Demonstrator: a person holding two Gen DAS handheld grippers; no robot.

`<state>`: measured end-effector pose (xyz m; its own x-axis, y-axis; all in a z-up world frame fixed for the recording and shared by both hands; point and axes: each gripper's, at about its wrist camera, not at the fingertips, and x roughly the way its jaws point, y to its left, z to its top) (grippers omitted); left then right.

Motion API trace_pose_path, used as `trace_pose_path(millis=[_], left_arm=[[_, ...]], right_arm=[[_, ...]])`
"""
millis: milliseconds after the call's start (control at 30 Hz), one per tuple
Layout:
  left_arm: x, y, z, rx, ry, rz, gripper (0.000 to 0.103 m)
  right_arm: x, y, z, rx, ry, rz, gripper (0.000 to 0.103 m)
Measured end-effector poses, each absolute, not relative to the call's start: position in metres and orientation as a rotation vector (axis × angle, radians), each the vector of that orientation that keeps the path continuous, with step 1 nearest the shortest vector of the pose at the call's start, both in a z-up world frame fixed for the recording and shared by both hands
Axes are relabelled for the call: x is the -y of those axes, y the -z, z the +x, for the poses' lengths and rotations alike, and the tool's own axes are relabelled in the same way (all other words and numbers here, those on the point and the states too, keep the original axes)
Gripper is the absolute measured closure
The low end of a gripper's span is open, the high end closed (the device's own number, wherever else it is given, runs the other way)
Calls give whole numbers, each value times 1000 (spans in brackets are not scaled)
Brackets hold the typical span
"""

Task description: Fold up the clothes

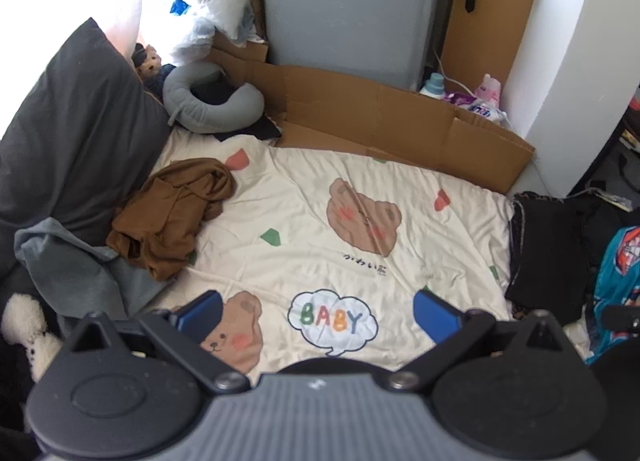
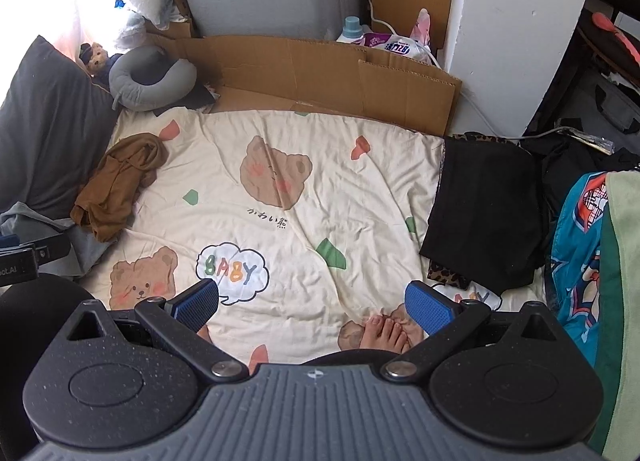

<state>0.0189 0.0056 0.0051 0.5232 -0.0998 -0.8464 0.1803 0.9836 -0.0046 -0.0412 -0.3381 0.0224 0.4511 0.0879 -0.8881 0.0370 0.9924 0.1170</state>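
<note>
Hovering above the bed, the left gripper [image 1: 316, 311] has its jaws wide apart and holds nothing; between its blue pads [image 1: 434, 315] only the cream blanket [image 1: 320, 165] with bear pictures and the word BABY is seen. The right gripper [image 2: 312, 301] is the same, jaws wide and with nothing in them, and just below its right pad the toes of a bare foot [image 2: 386, 335] rest on the blanket. The clothes lie at the two sides of the bed. A brown garment [image 1: 172, 213] lies crumpled on the blanket at the left side, next to a dark gray pillow [image 1: 76, 133], and it touches a gray-blue cloth [image 1: 72, 269] that lies below it. At the right side a black garment [image 2: 484, 205] lies flat and looks folded, partly over a piece with leopard pattern [image 2: 448, 277]. Further right there is a teal garment with a cartoon print [image 2: 576, 245], and a green cloth [image 2: 620, 301] hangs at the right edge of the right wrist view. Behind the bed stands flat brown cardboard [image 1: 384, 113], with a gray neck pillow [image 1: 212, 101] near its left end and a small teddy bear [image 1: 150, 61] just beside that pillow. A gray cabinet [image 1: 344, 9] rises behind the cardboard.
</note>
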Motion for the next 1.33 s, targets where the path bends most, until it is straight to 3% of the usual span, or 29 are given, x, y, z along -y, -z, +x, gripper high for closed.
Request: trace_pose_path(millis=[1333], left_arm=[[-16,-6,26,-1018,170,79,1]], right_arm=[[350,-23,-41,-1079,-13,173,1]])
